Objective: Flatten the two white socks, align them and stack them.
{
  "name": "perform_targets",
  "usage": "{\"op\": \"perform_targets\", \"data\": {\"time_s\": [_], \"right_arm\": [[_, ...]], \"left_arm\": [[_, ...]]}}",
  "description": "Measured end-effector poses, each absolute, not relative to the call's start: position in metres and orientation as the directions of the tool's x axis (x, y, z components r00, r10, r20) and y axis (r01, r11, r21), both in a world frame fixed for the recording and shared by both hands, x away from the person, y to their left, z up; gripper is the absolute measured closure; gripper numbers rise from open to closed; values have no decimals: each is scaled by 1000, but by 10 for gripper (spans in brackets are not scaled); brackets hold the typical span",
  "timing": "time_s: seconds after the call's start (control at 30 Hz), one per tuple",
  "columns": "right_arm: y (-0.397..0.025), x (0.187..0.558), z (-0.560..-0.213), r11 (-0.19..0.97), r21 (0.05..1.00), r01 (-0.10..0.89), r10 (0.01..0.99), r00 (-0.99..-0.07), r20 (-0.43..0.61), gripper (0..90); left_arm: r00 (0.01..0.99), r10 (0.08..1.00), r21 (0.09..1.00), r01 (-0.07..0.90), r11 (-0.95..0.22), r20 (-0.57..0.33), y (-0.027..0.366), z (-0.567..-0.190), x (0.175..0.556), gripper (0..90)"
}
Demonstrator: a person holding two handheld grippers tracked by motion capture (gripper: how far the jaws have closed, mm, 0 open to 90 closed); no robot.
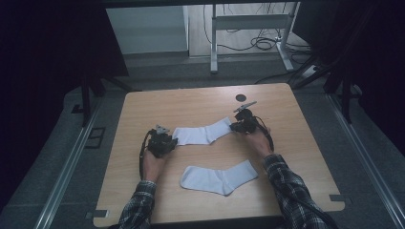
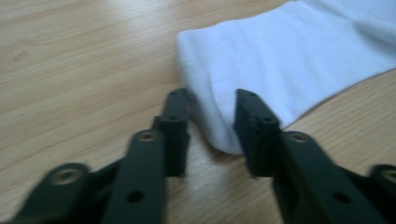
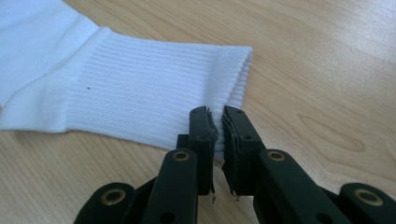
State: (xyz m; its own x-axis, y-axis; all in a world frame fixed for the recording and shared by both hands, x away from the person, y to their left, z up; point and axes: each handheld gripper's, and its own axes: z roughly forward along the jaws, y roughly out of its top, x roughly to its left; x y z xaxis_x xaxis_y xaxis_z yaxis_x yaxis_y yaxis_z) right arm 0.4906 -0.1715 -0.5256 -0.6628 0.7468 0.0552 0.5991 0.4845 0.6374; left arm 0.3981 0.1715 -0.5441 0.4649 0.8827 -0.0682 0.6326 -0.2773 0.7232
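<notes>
Right gripper (image 3: pixel 217 126) fingers pinched on far sock (image 1: pixel 203 134) cuff edge; left gripper (image 2: pixel 212 119) fingers part-open, straddling its toe, not clamped. Close left squarely on toe, then lift both ends evenly off desk (image 1: pixel 157 102), clear of near sock (image 1: pixel 219 177).

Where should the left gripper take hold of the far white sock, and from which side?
At the toe end of the far sock, from its left. The sock lies flat along the table; the right gripper already pinches its ribbed cuff, and the left gripper has open jaws straddling the rounded toe edge.
</notes>
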Motion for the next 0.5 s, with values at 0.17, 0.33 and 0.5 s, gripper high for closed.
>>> {"op": "perform_targets", "data": {"time_s": [0.17,0.33,0.5], "right_arm": [[-178,485,-525,476,635,608,745,-662,76,821],[-186,478,-522,467,644,605,741,-666,88,821],[-196,469,-516,462,660,592,734,-673,90,823]], "left_arm": [[468,880,724,634,-272,-79,167,-544,398,858],[463,883,723,637,-269,-80,165,-543,397,863],[486,870,729,624,-281,-80,159,-537,394,862]]}}
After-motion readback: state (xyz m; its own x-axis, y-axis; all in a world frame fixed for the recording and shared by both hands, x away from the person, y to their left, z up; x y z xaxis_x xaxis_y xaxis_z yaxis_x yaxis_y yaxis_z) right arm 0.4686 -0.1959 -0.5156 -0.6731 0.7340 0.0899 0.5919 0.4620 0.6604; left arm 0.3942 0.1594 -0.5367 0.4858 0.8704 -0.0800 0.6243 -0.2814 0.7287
